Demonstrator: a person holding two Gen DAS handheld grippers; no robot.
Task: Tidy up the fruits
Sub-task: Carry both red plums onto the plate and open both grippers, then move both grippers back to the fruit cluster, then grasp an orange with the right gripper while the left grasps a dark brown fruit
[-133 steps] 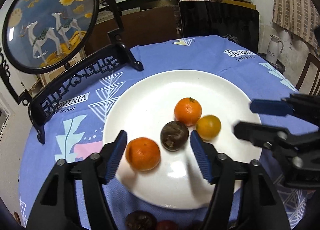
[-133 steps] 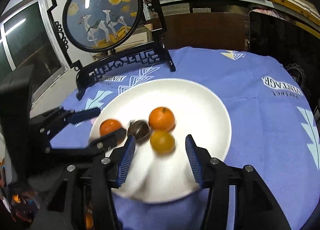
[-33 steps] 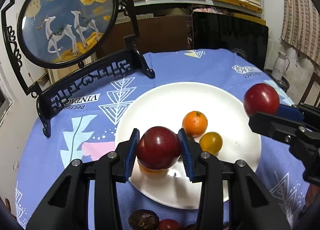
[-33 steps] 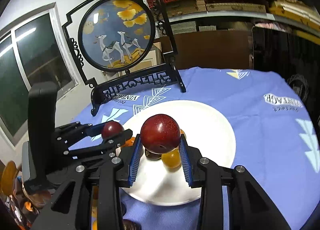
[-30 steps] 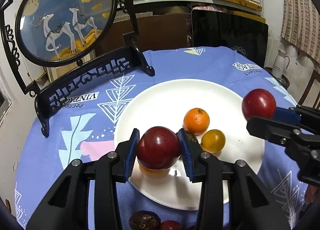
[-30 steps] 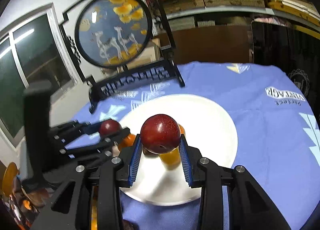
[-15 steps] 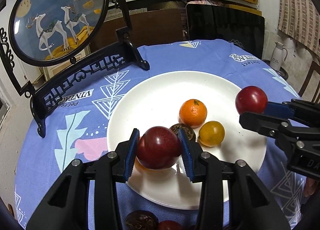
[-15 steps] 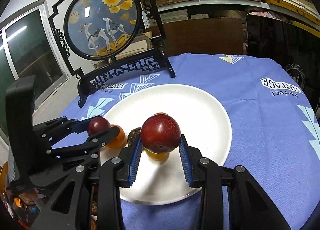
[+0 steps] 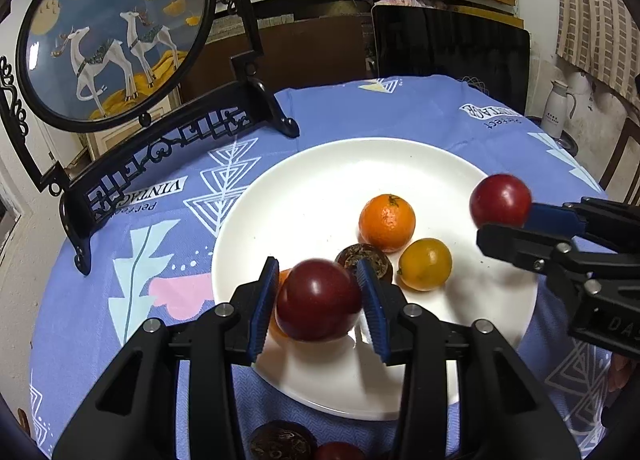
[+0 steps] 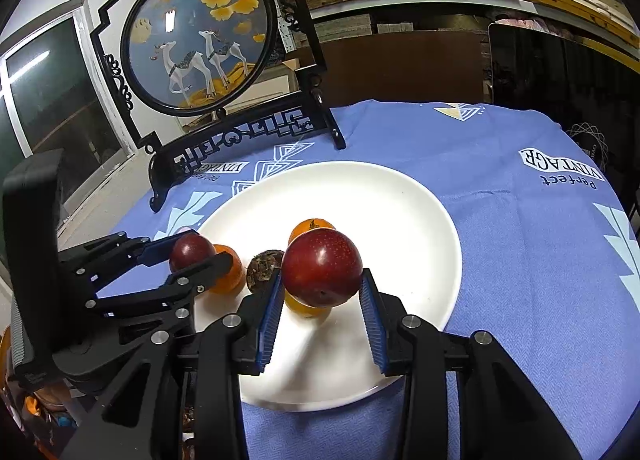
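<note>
Left gripper (image 9: pixel 318 302) is clamped on a dark red plum (image 9: pixel 319 300), right gripper (image 10: pixel 322 294) likewise grips a second red plum (image 10: pixel 322 267); both hang just above the white plate (image 9: pixel 320 184). Likely held low for gentle release beside the tangerine (image 9: pixel 387 222), yellow fruit (image 9: pixel 425 264) and brown passion fruit (image 9: pixel 362 256) already resting there.

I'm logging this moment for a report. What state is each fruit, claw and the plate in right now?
Left claw: shut on a red plum, above the plate.
Right claw: shut on another red plum.
White plate: holds two oranges, a yellow fruit and a dark fruit.
Round deer screen: upright.
</note>
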